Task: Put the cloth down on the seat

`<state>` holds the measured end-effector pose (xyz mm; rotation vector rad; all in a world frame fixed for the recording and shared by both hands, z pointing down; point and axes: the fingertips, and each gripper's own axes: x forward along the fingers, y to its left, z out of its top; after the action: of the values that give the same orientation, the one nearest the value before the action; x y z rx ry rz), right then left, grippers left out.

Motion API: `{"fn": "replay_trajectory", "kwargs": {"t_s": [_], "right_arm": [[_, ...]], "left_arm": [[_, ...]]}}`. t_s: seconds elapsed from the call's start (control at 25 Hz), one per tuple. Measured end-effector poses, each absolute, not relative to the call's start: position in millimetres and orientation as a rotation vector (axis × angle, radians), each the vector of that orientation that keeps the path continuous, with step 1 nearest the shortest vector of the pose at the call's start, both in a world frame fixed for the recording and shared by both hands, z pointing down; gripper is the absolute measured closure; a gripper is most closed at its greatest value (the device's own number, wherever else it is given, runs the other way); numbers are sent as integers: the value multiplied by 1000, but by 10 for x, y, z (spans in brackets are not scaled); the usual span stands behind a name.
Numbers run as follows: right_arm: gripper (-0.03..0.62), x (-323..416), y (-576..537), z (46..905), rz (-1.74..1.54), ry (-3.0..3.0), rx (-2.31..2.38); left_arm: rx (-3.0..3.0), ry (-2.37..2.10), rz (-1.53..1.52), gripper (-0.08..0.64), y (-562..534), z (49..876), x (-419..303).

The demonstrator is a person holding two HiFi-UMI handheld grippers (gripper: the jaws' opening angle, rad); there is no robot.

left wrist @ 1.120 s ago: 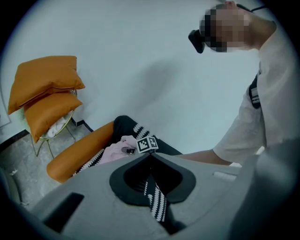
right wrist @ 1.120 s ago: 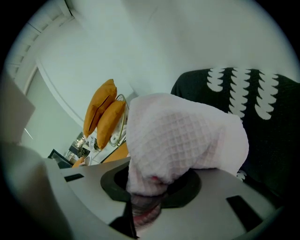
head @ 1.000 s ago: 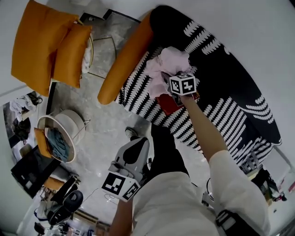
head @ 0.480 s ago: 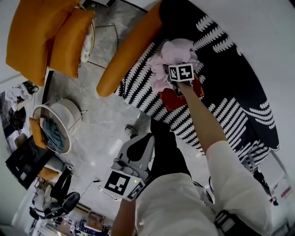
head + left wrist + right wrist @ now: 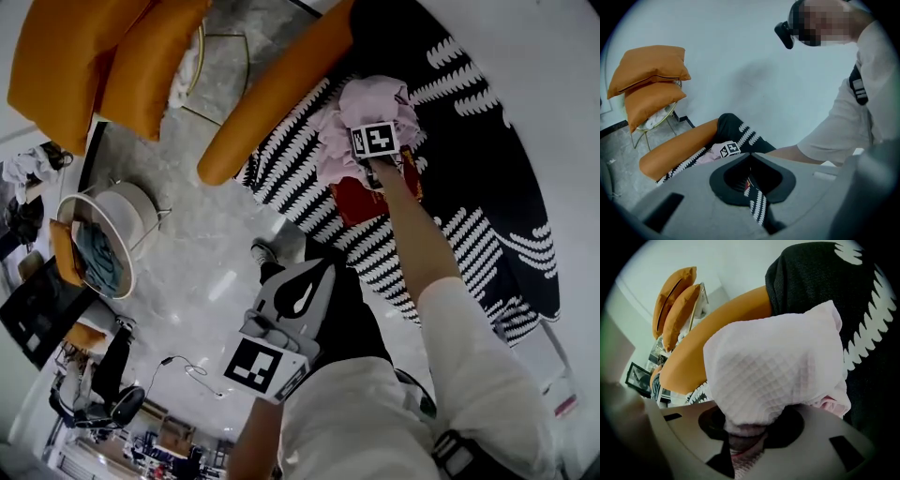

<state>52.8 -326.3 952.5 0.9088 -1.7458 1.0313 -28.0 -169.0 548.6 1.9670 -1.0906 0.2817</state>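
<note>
A pink waffle cloth (image 5: 361, 122) lies bunched on the black-and-white patterned seat (image 5: 469, 197), partly over a red item (image 5: 361, 202). My right gripper (image 5: 375, 157) points steeply down into the cloth from above, its marker cube on top. In the right gripper view the cloth (image 5: 778, 366) fills the picture and a fold of it runs down between the jaws of the right gripper (image 5: 743, 446). Those jaws have just been opening, and the fold still sits pinched there. My left gripper (image 5: 298, 281) hangs low over the floor, shut and holding nothing. The left gripper (image 5: 750, 157) faces the seat.
An orange bolster (image 5: 272, 103) edges the seat on the left. Two orange cushions (image 5: 94, 75) rest on a wire chair at the top left. A round white basket (image 5: 98, 253) with blue fabric stands on the grey floor (image 5: 206, 262). The person's dark trousers (image 5: 352, 309) are below.
The right gripper has come down with the cloth onto the seat and tipped more steeply downward. The left gripper has sunk a little.
</note>
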Motion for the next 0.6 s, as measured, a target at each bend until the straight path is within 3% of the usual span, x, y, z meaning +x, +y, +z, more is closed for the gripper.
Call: {"fn": "replay_trajectory", "kwargs": {"t_s": [0.24, 0.6], "right_arm": [[437, 372, -3218, 9591, 909, -1758, 824], [309, 422, -3128, 9448, 911, -1761, 813]], "left_arm": [[1944, -1105, 290, 549, -1708, 5576, -359], [1960, -1116, 295, 549, -1714, 5463, -459]]}}
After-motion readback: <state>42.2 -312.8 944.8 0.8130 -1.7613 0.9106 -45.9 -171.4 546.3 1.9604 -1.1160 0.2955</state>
